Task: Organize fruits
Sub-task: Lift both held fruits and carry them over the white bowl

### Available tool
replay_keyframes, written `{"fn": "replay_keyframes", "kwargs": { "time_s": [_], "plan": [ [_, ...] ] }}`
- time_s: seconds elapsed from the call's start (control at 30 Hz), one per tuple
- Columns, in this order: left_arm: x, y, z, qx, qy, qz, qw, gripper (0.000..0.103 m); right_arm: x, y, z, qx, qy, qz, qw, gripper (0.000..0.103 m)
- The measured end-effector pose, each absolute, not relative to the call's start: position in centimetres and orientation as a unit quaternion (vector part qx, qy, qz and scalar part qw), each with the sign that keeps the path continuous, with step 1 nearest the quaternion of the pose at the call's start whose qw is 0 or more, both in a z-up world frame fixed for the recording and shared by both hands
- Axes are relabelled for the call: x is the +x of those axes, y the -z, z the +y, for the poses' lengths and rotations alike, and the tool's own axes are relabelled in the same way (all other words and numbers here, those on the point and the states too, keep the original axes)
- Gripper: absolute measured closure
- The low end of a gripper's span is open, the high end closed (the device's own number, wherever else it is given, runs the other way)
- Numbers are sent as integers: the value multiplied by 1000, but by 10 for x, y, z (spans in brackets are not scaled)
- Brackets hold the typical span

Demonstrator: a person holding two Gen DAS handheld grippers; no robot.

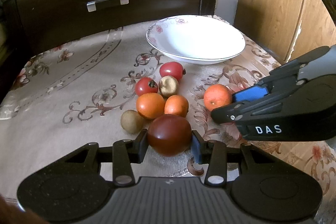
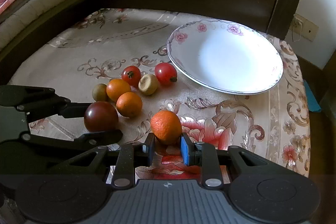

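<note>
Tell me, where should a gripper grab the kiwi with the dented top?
Probably around the kiwi's round middle, coming from above. Tomatoes flank it left and right and an orange crowds its near side in the left view, so fingers fit best in the front and back gaps. Its dent faces up.

The only readable lettering is "DAS" in white capitals on the black body of the right gripper (image 1: 225, 105), to the right of the white plate (image 1: 235, 51).
</note>
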State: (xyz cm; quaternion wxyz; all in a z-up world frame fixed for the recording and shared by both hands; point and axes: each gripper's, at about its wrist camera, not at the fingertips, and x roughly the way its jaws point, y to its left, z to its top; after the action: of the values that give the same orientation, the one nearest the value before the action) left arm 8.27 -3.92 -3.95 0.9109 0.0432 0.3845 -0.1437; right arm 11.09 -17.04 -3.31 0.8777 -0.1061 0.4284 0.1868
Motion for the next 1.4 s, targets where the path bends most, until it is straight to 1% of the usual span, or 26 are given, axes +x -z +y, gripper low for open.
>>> {"fn": "replay_keyframes", "kwargs": {
  "time_s": [0.1,0.27,0.47,0.57,0.6,0.63,1.0,1.4],
  "plan": [
    [84,39,-38,39,144,388,910,53,114,34,-169,-101,-189,428,878,82],
    [85,40,-35,33,146,389,909,52,117,34,-165,-99,-191,428,878,77],
    [85,38,-34,32,145,387,910,52,123,34,-163,-82,-189,428,880,74],
    [83,36,-33,36,147,388,909,53,124,36,-159,-90,-185,423,882,75],
    [82,36,-32,36,147,389,909,53,124,36,-158,-91,-186,422,882,77],
    [82,36,-32,38,145,389,909,53,124,36,-157,-94,-186,423,882,81],
    [80,24,-36,45,141,381,913,54,114,33,-160,-104,-183,428,879,82],
    [94,11,-46,45,140,383,912,54,110,17,-177,-96,-164,417,889,82]
  ]
}}
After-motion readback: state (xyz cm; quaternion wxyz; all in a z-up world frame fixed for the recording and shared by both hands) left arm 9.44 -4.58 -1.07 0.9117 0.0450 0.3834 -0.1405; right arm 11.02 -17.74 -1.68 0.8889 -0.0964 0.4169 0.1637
